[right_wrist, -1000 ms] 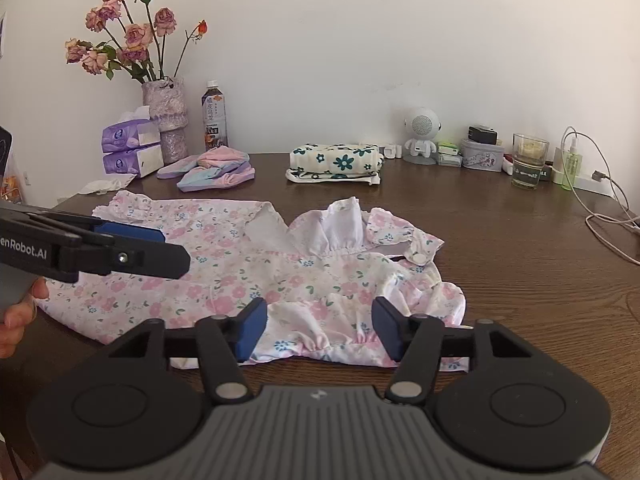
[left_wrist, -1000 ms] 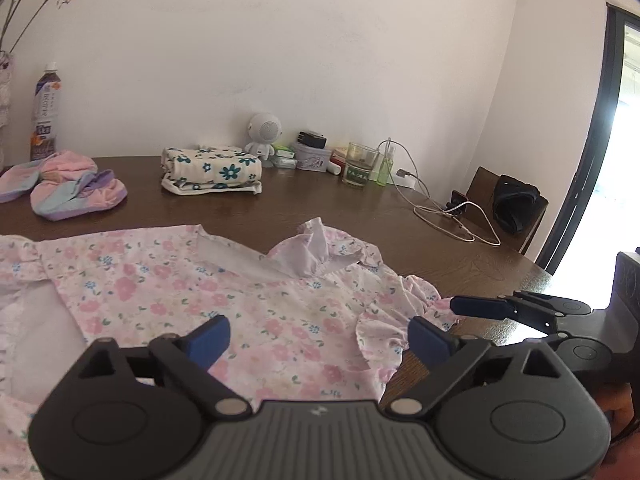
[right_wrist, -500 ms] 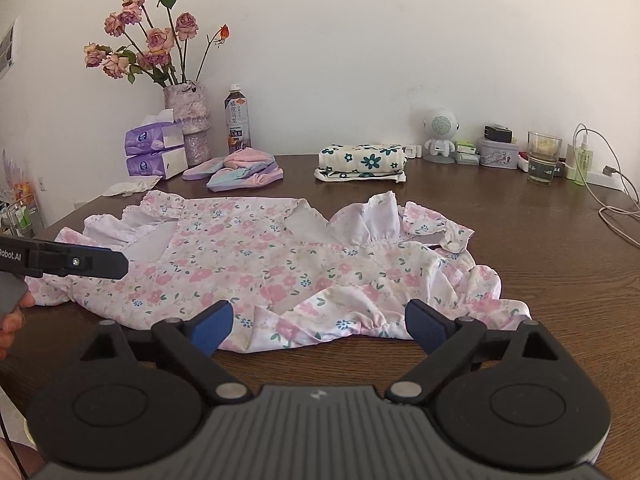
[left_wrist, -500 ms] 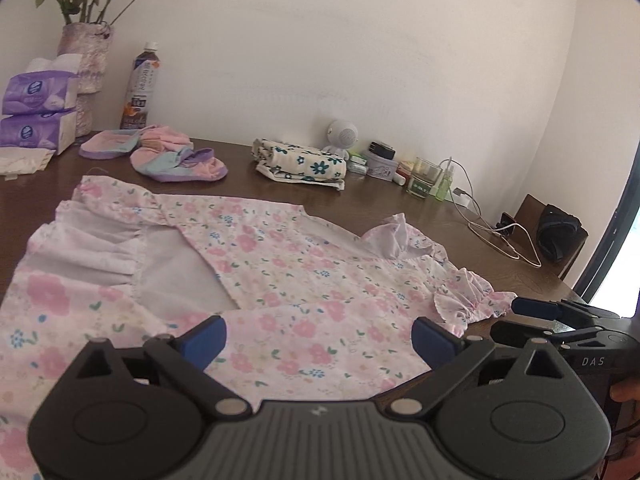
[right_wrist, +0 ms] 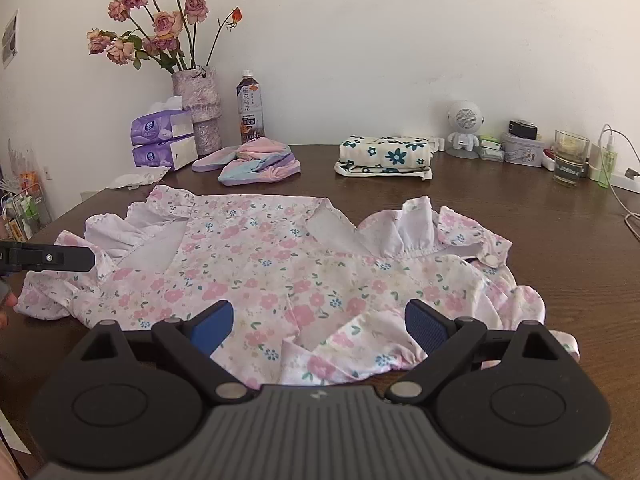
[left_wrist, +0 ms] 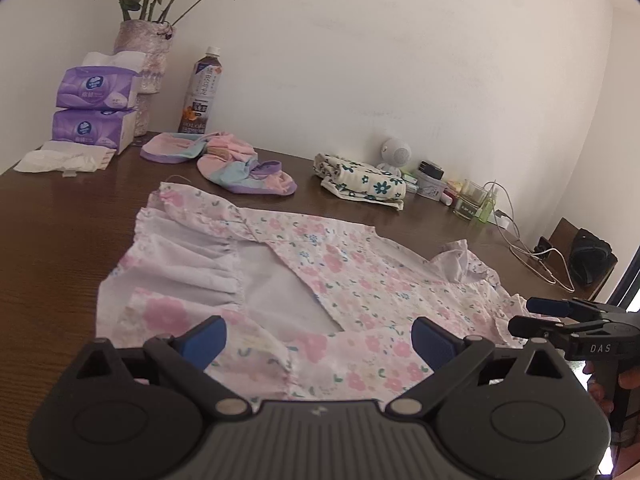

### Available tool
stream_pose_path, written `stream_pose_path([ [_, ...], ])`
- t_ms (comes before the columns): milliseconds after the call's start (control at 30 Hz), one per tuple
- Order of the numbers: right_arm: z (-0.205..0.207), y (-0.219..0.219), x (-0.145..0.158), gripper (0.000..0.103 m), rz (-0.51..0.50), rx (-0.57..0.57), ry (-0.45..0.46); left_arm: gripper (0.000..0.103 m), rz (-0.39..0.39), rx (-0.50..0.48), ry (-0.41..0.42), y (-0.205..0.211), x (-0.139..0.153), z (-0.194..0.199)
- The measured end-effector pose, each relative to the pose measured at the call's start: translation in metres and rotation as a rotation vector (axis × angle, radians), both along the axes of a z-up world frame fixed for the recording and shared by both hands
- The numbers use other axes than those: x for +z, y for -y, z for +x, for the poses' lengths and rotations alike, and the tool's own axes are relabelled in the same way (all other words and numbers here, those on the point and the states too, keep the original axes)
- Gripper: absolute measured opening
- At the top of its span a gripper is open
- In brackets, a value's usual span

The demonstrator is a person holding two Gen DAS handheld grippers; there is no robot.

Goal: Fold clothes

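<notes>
From the left wrist view, the left claw [left_wrist: 318, 336] hovers with its blue pads spread wide above the near hem of the floral dress [left_wrist: 320, 280], gripping nothing. The dress lies spread on the dark wooden surface [left_wrist: 60, 232], its pale lining turned up on the left side. This view alone shows the chair [left_wrist: 588, 256] with a dark bag at the far right end, and the white cable [left_wrist: 520, 240] trailing toward it. The right claw [left_wrist: 560, 312] juts in from the right edge, held low beside the dress's ruffled sleeve; its fingers look open, one blue tip above the other (a person's hand grips it from below).

From the right wrist view, the right claw [right_wrist: 320, 326] is likewise spread wide, over the dress [right_wrist: 280, 264] near its front hem, pinching nothing. Only here do the whole bunch of roses [right_wrist: 160, 28] in the vase [right_wrist: 198, 108] and the glass [right_wrist: 570, 156] show plainly. The folded floral cloth [right_wrist: 386, 156] and pastel garments [right_wrist: 256, 162] sit well behind the dress. The left claw [right_wrist: 60, 258] enters flat from the left edge, its tip at the dress's ruffled corner.
</notes>
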State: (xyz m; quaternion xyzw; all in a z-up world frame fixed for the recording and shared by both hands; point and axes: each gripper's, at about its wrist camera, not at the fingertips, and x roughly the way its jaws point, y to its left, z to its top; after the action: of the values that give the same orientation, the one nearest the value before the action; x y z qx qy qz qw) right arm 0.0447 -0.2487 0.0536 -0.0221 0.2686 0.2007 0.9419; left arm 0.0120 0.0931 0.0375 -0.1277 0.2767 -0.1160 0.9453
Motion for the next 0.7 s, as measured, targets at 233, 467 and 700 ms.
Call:
stream_pose_path([
  [233,0.048,-0.028,0.007,0.092,-0.038,0.075,-0.02,0.098,-0.008,-0.051,-0.044,-0.02,0.008,0.03],
  [467,0.106,-0.058,0.028,0.089,-0.149,0.207,-0.031,0.097,0.155,-0.153,-0.031,-0.01,0.042,0.083],
  [700,0.159,-0.095,0.06,0.08,-0.419,0.294,0.106,0.09,0.385,-0.238,-0.004,-0.011,0.07,0.152],
])
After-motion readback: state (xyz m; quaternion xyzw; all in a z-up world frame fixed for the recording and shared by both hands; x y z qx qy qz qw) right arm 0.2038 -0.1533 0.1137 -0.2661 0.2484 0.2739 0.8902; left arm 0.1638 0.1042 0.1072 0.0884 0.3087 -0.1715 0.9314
